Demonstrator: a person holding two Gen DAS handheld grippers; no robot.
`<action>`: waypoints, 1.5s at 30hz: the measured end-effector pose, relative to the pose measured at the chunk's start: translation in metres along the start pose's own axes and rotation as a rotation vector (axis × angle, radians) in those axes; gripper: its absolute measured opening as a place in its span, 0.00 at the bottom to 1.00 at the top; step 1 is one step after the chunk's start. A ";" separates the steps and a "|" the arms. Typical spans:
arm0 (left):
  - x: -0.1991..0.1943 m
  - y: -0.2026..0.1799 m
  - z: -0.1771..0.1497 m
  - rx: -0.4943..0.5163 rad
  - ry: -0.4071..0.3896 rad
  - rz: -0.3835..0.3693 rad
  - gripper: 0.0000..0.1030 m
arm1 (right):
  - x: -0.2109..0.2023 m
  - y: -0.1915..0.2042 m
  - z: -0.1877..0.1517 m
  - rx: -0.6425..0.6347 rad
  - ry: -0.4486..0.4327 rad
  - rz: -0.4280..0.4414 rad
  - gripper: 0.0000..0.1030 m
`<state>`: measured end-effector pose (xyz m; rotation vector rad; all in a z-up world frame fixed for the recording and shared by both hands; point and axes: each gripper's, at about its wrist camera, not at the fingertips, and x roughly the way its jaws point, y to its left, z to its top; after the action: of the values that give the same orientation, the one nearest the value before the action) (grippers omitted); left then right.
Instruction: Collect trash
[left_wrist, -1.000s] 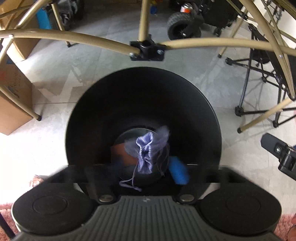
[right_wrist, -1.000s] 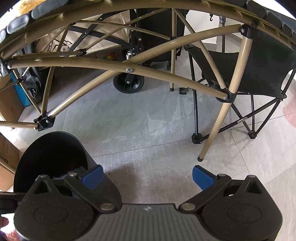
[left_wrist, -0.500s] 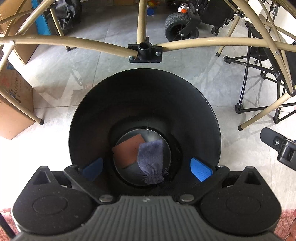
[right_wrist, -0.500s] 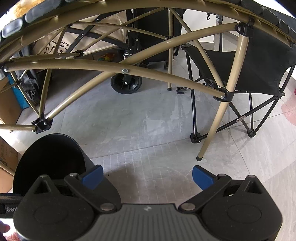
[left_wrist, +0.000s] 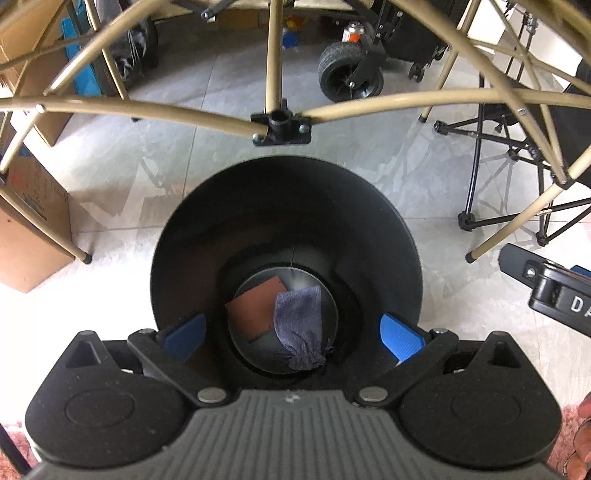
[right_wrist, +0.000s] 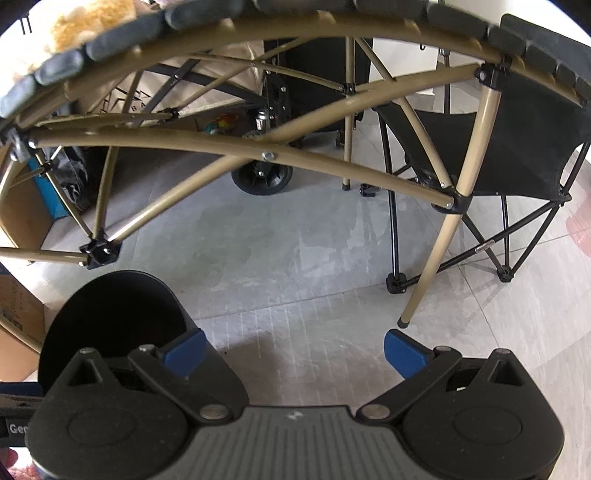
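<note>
Left gripper (left_wrist: 291, 334): spread wide with nothing between its blue pads, poised straight over the mouth of the bin; its jaws have just been opening.
Purple pouch (left_wrist: 301, 326): lies at the bottom of the black bin (left_wrist: 388, 229), released, part of it over a brown card (left_wrist: 253, 312).
Handling: the pouch looks soft, light and limp, a gathered cloth sack; should it need lifting again, I'd pinch the bunched neck at its lower end, since loose cloth elsewhere may slip from the pads.
Brown card: flat and thin, probably stiff; whether it is card or leather I cannot tell in the dim bin.
Right gripper (right_wrist: 291, 350): also open and empty, held over bare tile (right_wrist: 295, 258) just beside the bin.
Beyond: tan folding frame (left_wrist: 284, 125), black camp chair (right_wrist: 524, 147), a wheel (left_wrist: 349, 72), cardboard boxes.
</note>
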<state>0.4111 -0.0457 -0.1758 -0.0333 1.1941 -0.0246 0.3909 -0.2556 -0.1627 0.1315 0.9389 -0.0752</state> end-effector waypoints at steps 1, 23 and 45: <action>-0.004 0.000 -0.001 0.002 -0.009 -0.001 1.00 | -0.003 0.001 0.000 0.000 -0.005 0.003 1.00; -0.137 0.005 -0.028 0.032 -0.364 0.007 1.00 | -0.130 0.019 0.005 -0.050 -0.308 0.097 1.00; -0.200 0.061 0.036 -0.127 -0.671 0.105 1.00 | -0.161 0.080 0.092 -0.094 -0.581 0.266 1.00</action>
<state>0.3709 0.0226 0.0210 -0.0831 0.5232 0.1451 0.3792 -0.1883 0.0273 0.1363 0.3384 0.1708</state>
